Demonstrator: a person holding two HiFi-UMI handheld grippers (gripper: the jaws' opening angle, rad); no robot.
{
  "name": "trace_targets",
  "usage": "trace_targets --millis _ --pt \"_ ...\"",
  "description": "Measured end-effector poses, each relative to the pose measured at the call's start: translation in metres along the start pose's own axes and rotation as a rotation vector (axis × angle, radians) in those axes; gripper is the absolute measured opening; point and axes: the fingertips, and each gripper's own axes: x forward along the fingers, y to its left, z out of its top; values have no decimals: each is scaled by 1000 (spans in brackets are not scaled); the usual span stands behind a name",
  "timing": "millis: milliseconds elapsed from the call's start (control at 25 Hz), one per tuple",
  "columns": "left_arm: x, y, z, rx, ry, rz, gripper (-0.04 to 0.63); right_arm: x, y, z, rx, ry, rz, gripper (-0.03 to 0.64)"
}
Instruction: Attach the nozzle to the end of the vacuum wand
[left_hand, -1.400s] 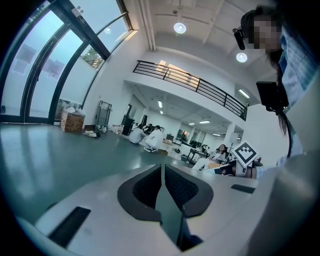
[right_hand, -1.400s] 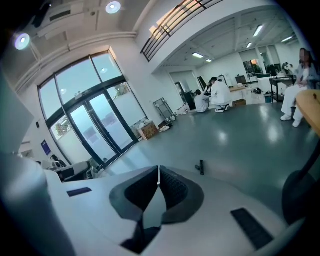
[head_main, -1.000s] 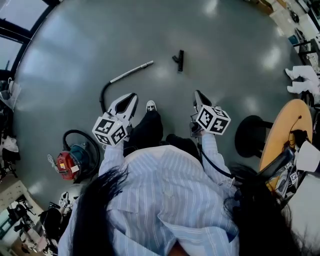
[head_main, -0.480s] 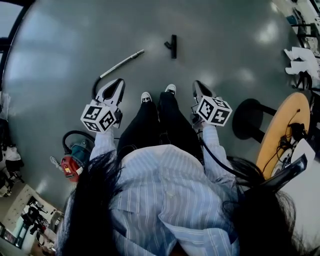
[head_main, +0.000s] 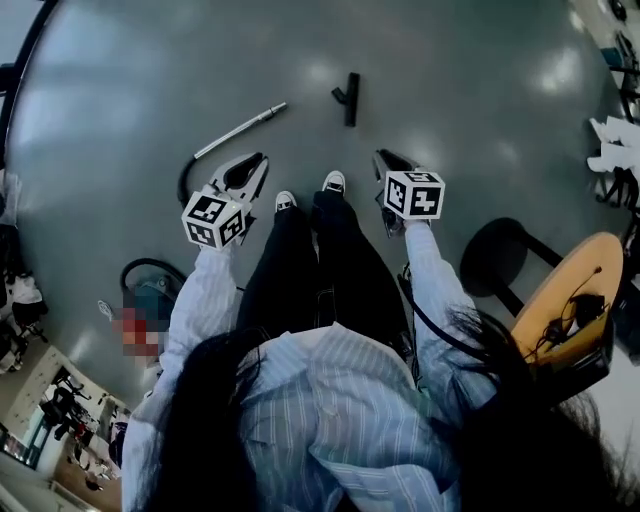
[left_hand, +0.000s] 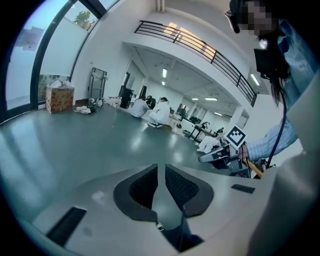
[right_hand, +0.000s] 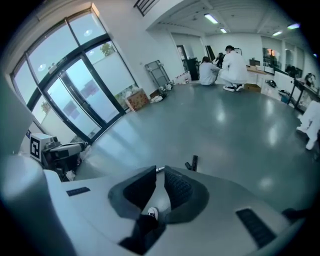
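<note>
The silver vacuum wand (head_main: 240, 128) lies on the grey floor, its black hose (head_main: 186, 180) curving back toward the canister (head_main: 152, 296). The black nozzle (head_main: 349, 98) lies apart from it, to the right of the wand's free end. My left gripper (head_main: 262, 160) hovers near the hose end of the wand, jaws together and empty (left_hand: 161, 167). My right gripper (head_main: 381, 156) hangs short of the nozzle. Its jaws have just been opening a sliver, with nothing between them (right_hand: 160, 170). The right gripper view shows the nozzle (right_hand: 193, 163) beyond the jaws.
The person's two shoes (head_main: 333, 182) stand between the grippers. A black stool (head_main: 500, 255) and a round wooden table (head_main: 572, 290) with cables are at the right. People in white crouch far across the hall (right_hand: 231, 65). Glass doors (right_hand: 80, 100) line the left wall.
Both grippers have dropped and reached forward toward the floor. The person has stepped closer, both feet now side by side. Wand and nozzle lie where they were.
</note>
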Motion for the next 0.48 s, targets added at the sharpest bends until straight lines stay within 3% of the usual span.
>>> trace_targets --millis 120,280,480 --pt "36 25 -12 25 82 14 35 36 -27 15 -13 40 29 68" --pt "76 66 -31 81 164 42 112 80 -60 19 5 106 22 105" --pt "128 142 -62 78 267 23 144 153 -85 15 34 198 24 153"
